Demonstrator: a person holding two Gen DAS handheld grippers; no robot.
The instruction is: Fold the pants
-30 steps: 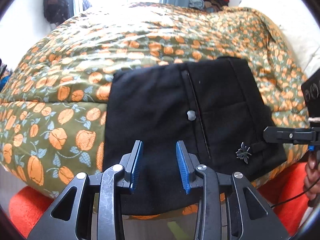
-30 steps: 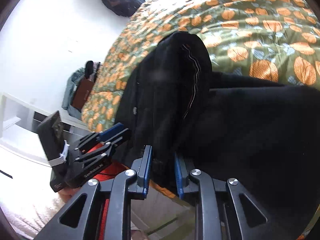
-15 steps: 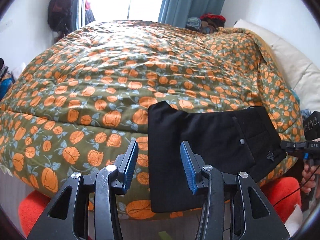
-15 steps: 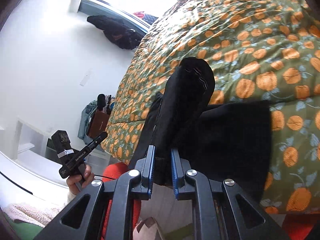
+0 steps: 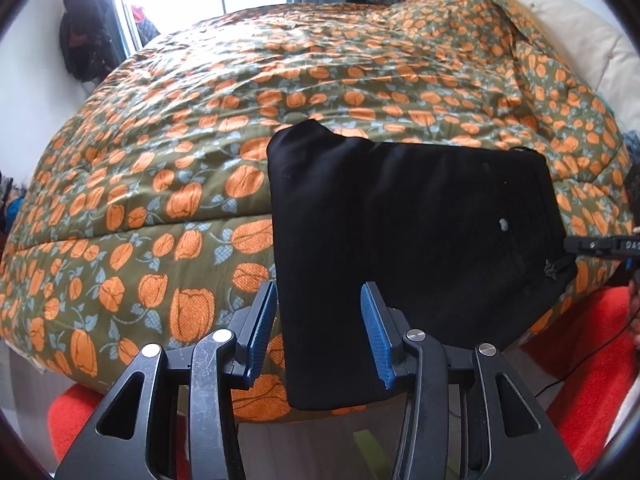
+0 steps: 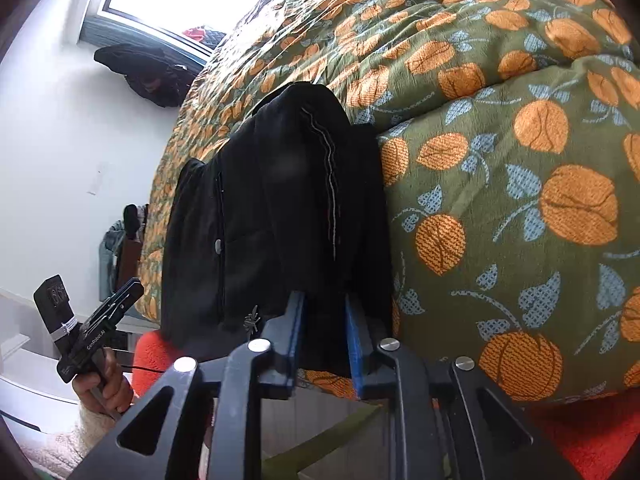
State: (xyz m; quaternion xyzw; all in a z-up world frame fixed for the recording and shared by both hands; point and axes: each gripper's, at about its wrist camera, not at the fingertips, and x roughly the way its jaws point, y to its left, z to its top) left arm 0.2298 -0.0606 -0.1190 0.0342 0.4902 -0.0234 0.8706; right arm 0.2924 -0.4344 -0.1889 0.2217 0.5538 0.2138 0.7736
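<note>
The left gripper [image 5: 318,336] tilts steeply downward, its 2 blue pads [image 5: 262,326] parted with nothing pinched between them. A bare hand [image 6: 106,390] wraps its handle, a pale fuzzy sleeve [image 6: 68,440] at the wrist. The right gripper [image 6: 322,336] also angles down; its jaws have just been opening, and dark cloth sits between the blue pads [image 6: 296,332], whether gripped or loose cannot be told.

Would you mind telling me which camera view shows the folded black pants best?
The left wrist view: the black pants lie there as a whole folded rectangle on the floral quilt, all edges visible. The right wrist view shows them edge-on and bunched, with the right gripper covering their near end.
</note>
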